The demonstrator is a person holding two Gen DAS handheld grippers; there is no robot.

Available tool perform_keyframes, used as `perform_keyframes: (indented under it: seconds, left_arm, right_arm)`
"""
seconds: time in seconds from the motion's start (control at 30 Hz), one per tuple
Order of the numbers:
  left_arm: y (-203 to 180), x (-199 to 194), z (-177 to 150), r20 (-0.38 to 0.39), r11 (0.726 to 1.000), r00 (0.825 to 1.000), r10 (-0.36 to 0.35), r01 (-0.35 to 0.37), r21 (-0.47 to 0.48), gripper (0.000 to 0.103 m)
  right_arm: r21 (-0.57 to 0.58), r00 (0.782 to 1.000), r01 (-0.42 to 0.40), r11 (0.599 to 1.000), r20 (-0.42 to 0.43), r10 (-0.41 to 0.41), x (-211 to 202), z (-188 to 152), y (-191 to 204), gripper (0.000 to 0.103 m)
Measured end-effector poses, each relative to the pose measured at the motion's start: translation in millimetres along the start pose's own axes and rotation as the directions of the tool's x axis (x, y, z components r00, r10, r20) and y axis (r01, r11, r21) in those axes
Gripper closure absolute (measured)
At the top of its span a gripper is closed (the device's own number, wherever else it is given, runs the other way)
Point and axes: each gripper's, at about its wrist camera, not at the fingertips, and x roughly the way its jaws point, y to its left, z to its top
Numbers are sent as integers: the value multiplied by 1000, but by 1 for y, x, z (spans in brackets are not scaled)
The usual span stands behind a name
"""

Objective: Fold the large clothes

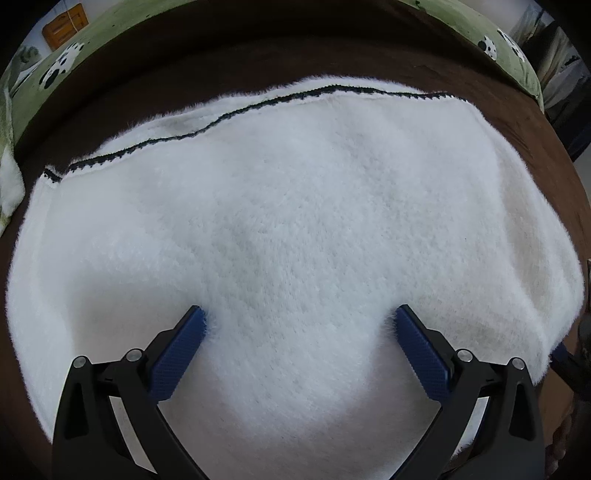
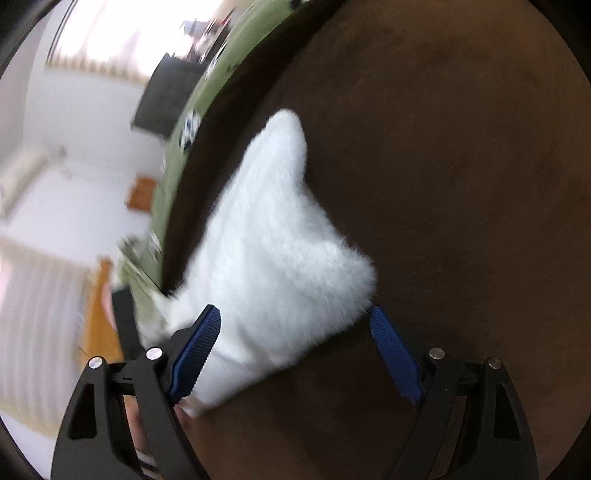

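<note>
A white fluffy garment [image 1: 295, 229] with a dark stitched trim [image 1: 207, 122] along its far edge lies folded flat on a dark brown surface [image 1: 480, 85]. My left gripper [image 1: 299, 321] is open, its blue pads pressing down into the fleece with the fabric bulging between them. In the right wrist view the same garment [image 2: 266, 251] lies across the brown surface [image 2: 443, 184]. My right gripper [image 2: 295, 317] is open above the garment's near corner; the picture is blurred.
A green cover with panda prints [image 1: 62, 62] borders the brown surface at the far side. An orange box [image 1: 64, 26] sits beyond it. In the right wrist view a white room, a dark box [image 2: 166, 96] and a wooden floor [image 2: 99, 314] lie to the left.
</note>
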Motion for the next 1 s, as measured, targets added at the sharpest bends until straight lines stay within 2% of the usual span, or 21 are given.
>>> perform_keyframes:
  seconds: [0.1, 0.27, 0.37, 0.43, 0.5, 0.6, 0.7, 0.9, 0.97, 1.0]
  left_arm:
    - [2, 0, -1, 5, 1000, 1000, -3, 3, 7, 5]
    - [0, 0, -1, 15, 1000, 1000, -11, 11, 29, 5]
    - [-1, 1, 0, 18, 999, 1000, -18, 18, 38, 5]
    - [-2, 2, 0, 22, 999, 1000, -20, 19, 41, 5]
    - [-2, 3, -1, 30, 999, 999, -20, 19, 41, 5]
    - [0, 1, -6, 45, 999, 999, -15, 13, 43, 5]
    - [0, 0, -10, 57, 999, 998, -14, 12, 42, 5]
    - [0, -7, -13, 60, 999, 998, -23, 20, 40, 5]
    - [1, -15, -13, 64, 999, 998, 2, -6, 53, 5]
    - [3, -22, -15, 81, 997, 996, 40, -46, 67, 5]
  right_arm:
    - [63, 998, -18, 998, 57, 15, 9, 2, -5, 20]
    - [81, 995, -41, 996, 99, 33, 25, 15, 2, 17]
    - [67, 995, 1, 998, 97, -7, 40, 27, 10, 17]
    - [61, 993, 55, 997, 98, -61, 48, 33, 14, 27]
    - [81, 989, 96, 992, 103, -104, 52, 36, 7, 60]
    - [54, 986, 121, 991, 110, -126, 51, 32, 4, 72]
    - [-9, 977, 179, 984, 120, -177, 53, 30, 14, 75]
    - [43, 986, 117, 992, 115, -121, 48, 29, 3, 78]
    - [18, 984, 135, 991, 118, -136, 48, 31, 12, 78]
    - [12, 983, 138, 990, 119, -139, 48, 32, 14, 79]
